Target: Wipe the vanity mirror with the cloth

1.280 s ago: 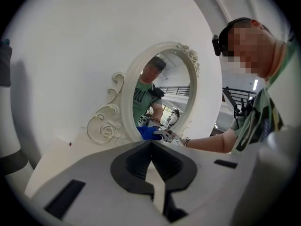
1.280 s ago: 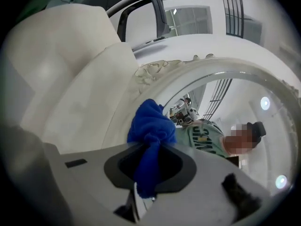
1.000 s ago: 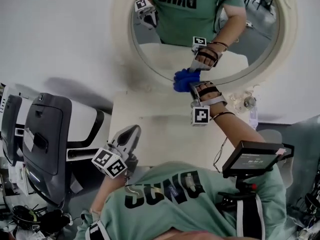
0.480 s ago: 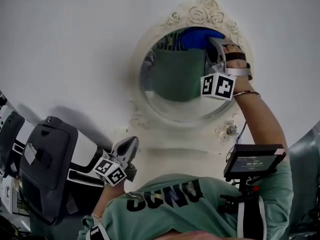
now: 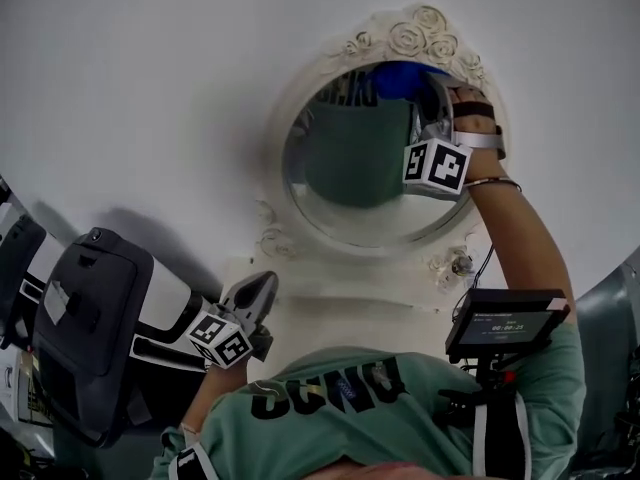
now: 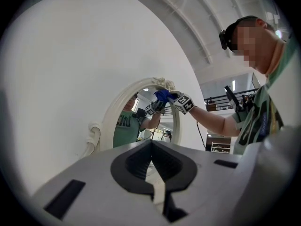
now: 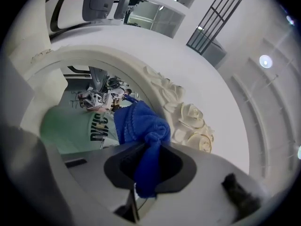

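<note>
Right gripper (image 7: 146, 167) jaws are clamped on the blue cloth (image 7: 140, 120), with the bunched wad against the glass of the vanity mirror (image 5: 350, 173) at its top edge, just below the rose carving (image 5: 420, 38) on the cream frame. Left gripper (image 6: 151, 166) jaws are closed together with nothing between them. It sits low near the person's torso, well apart from the mirror and facing it.

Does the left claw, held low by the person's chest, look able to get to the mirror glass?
Probably yes. Nothing stands between the left claw and the mirror, and the right claw holds the blue cloth only at the glass's top edge. It would just need lifting.
</note>
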A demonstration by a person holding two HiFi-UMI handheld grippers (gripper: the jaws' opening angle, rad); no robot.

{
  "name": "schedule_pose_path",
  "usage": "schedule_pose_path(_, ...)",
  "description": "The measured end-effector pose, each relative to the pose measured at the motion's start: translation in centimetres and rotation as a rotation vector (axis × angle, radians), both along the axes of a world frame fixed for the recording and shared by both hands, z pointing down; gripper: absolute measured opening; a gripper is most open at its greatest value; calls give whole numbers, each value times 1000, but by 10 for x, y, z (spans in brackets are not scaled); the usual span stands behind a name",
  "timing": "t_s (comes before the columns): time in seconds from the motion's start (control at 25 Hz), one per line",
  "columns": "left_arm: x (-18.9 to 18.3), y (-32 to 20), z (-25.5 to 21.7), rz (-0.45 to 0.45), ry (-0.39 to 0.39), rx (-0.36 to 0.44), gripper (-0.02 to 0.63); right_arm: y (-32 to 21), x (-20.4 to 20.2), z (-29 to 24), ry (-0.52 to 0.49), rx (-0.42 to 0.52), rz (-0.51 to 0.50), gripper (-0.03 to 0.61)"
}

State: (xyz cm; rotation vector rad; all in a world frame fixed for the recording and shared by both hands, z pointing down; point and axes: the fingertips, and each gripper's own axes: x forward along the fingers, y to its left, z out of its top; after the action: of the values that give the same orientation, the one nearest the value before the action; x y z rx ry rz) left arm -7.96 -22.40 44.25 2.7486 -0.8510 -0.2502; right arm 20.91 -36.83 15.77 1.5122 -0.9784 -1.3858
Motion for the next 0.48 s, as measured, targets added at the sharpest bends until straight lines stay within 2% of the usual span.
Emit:
schedule_pose_path(0.12,14,20,-13,30,-5,-13,9,19,6,5,-10,-47,3,55)
schedule_pose_path(0.28,33,24,-22,56,-5,-16,9,31,14,40,40,-86,-3,55)
schedule_pose_path(0.48,31,20,20,56,-62,-119,9,22,3,184,68,-222,-28,55)
